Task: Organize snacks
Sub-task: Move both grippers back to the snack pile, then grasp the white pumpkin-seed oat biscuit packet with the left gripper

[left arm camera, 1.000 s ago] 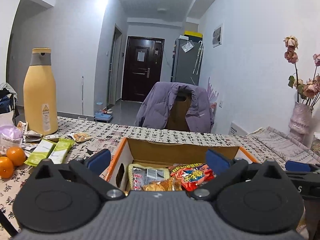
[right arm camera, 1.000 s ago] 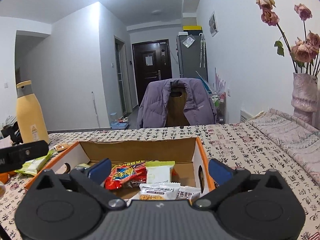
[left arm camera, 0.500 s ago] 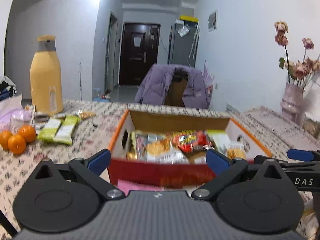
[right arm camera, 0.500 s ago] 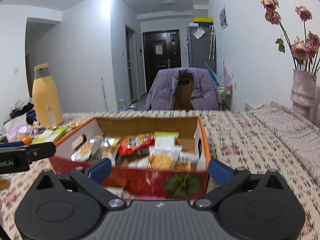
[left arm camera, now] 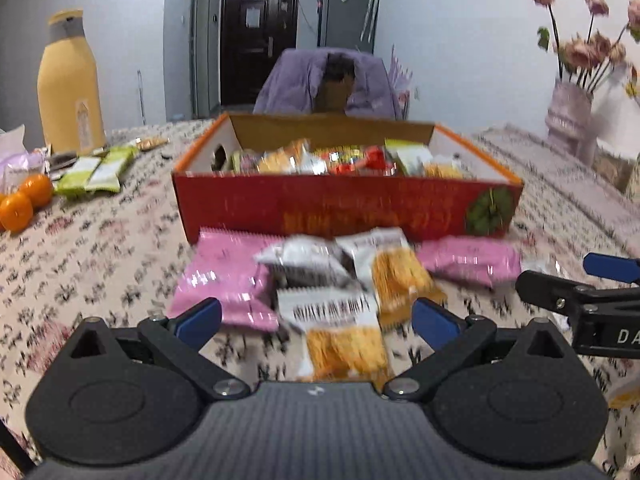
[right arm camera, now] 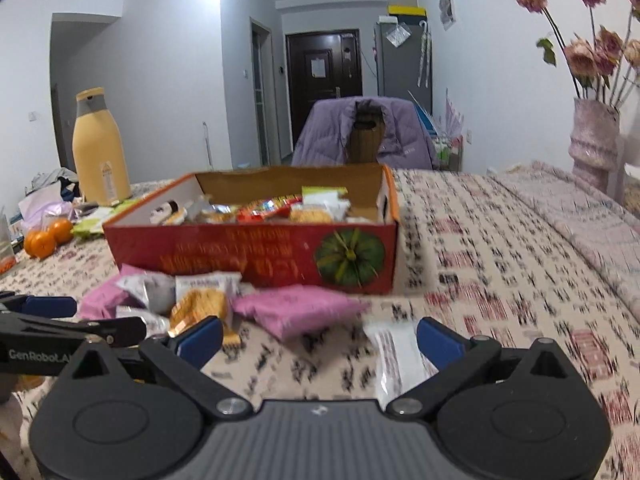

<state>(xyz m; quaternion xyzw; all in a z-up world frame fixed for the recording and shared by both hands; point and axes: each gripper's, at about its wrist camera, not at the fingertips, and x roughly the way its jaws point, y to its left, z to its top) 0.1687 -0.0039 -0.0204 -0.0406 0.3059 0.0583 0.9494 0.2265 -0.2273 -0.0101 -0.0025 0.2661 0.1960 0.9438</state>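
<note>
A red cardboard box holds several snack packets. Loose snacks lie in front of it: two pink packets, white-and-orange packets and a white-and-dark packet. My left gripper is open and empty, above the nearest white-and-orange packet. My right gripper is open and empty, near a pink packet and a white packet. Its fingers show at the right of the left wrist view.
A tall yellow bottle, oranges and green packets are at the left. A vase of dried roses stands at the right. A chair with a purple jacket is behind the table.
Both grippers have pulled back from over the box and tilted down. The loose snacks in front of the box have come into view. Both stay open.
</note>
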